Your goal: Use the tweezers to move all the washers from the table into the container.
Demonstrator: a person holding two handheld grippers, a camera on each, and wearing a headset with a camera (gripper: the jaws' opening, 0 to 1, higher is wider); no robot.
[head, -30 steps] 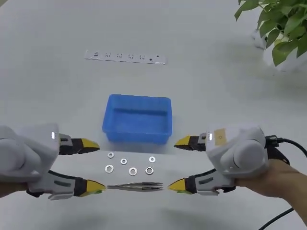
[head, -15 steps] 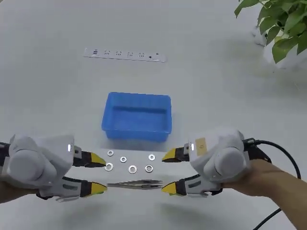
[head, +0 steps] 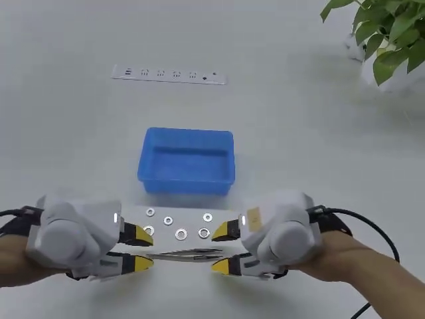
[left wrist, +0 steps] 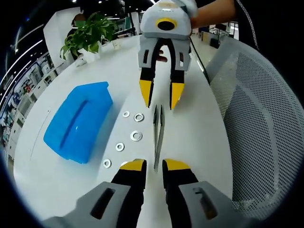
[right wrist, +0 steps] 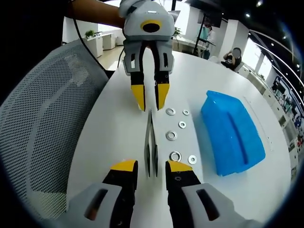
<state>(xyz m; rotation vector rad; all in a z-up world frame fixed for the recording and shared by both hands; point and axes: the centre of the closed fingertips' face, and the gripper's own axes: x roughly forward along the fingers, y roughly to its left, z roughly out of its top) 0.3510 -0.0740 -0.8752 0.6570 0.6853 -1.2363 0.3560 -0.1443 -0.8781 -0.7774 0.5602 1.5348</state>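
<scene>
Spread and empty — the left claw and right claw straddle opposite ends of the tweezers.

tweezers lie flat on white surface; near end between parted jaws of right gripper, far end at left gripper tips, also parted. six washers just right of tweezers; blue container beyond them.

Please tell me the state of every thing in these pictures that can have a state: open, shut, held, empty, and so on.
Left hand-held gripper: open, holding nothing.
Right hand-held gripper: open, holding nothing.
Thin metal tweezers: lying flat on the white table, ungripped.
Blue rectangular plastic container: upright, empty.
Six small silver washers: loose on the table, outside the container.
</scene>
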